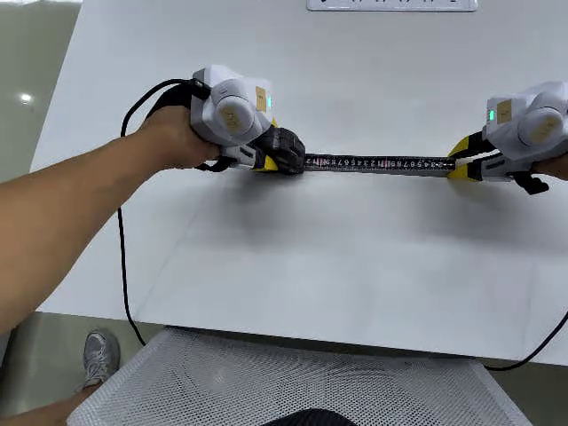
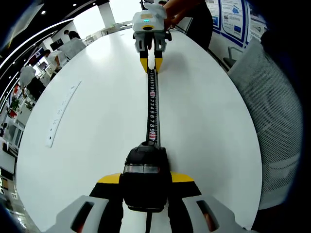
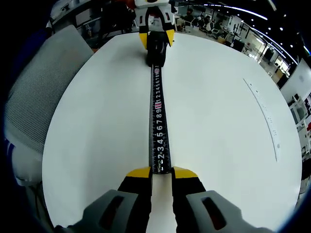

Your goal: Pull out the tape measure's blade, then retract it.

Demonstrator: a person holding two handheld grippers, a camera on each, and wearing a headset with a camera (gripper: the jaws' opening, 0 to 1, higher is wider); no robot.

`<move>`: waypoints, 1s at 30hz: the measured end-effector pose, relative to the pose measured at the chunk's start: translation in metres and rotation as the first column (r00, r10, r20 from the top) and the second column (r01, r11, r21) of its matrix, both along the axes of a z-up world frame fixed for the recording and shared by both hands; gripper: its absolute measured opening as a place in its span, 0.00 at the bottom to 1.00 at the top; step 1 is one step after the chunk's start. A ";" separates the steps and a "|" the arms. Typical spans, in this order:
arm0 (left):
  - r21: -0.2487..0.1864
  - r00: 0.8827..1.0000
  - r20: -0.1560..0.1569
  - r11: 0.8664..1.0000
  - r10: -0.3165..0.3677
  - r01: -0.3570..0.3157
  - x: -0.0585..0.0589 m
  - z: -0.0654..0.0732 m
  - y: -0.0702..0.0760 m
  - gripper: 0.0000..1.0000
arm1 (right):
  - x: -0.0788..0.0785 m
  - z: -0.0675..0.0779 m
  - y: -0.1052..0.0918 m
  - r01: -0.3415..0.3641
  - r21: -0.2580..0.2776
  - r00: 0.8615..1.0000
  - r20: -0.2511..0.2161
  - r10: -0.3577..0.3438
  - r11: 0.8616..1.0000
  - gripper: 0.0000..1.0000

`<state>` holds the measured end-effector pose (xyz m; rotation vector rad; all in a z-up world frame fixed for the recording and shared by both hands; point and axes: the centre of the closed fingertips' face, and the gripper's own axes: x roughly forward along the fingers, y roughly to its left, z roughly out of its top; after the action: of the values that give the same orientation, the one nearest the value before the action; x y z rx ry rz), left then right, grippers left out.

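1. One black tape measure (image 1: 282,149) is low over the white table (image 1: 355,266), toward the person's left. Its case is clamped between the yellow-tipped fingers of the left gripper (image 1: 266,161), which are closed against its two sides.
2. Out of the case the blade (image 1: 377,163) runs straight across the table, printed face up, with black numbers and a few red marks. Whether it lies on the table or hangs just above it cannot be told.
3. At the blade's far end the right gripper (image 1: 461,164) has its fingers pinched shut on the tip. In the right gripper view the two yellow tips sit on either side of the blade's end with only a narrow gap between them.
4. Both grippers face each other along the blade and are well apart.
5. Behind the left gripper a hand (image 1: 173,138) grips its handle, and a black cable (image 1: 120,248) loops from it down past the table's near edge.
6. Against that near edge is a grey mesh chair (image 1: 293,382).
7. Along the far edge of the table lies a long white strip (image 1: 390,4), and a grey shoe (image 1: 100,355) stands on the floor at lower left.
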<state>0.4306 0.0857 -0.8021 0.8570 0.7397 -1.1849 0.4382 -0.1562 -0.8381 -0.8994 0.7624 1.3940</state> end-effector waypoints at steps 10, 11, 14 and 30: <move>0.022 1.000 0.024 1.000 -0.016 0.015 -0.001 0.001 -0.001 0.33 | 0.000 0.001 -0.001 -0.035 -0.011 0.999 0.029 0.035 0.999 0.13; 0.026 1.000 0.026 1.000 -0.016 0.015 -0.001 0.001 -0.001 0.33 | 0.000 0.001 -0.001 -0.036 -0.014 0.999 0.031 0.037 0.999 0.13; 0.028 1.000 0.018 1.000 -0.007 0.007 -0.002 0.000 -0.002 0.36 | -0.001 0.002 0.001 -0.043 -0.024 0.998 0.039 0.043 0.999 0.13; -0.005 0.989 -0.020 0.989 0.145 -0.145 -0.005 0.002 0.008 0.51 | 0.001 0.005 0.005 0.023 -0.013 0.997 0.068 -0.022 1.000 0.17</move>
<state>0.4260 0.0937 -0.7996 0.7735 0.8001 -1.0665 0.4392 -0.1516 -0.8332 -0.9418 0.7293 1.3333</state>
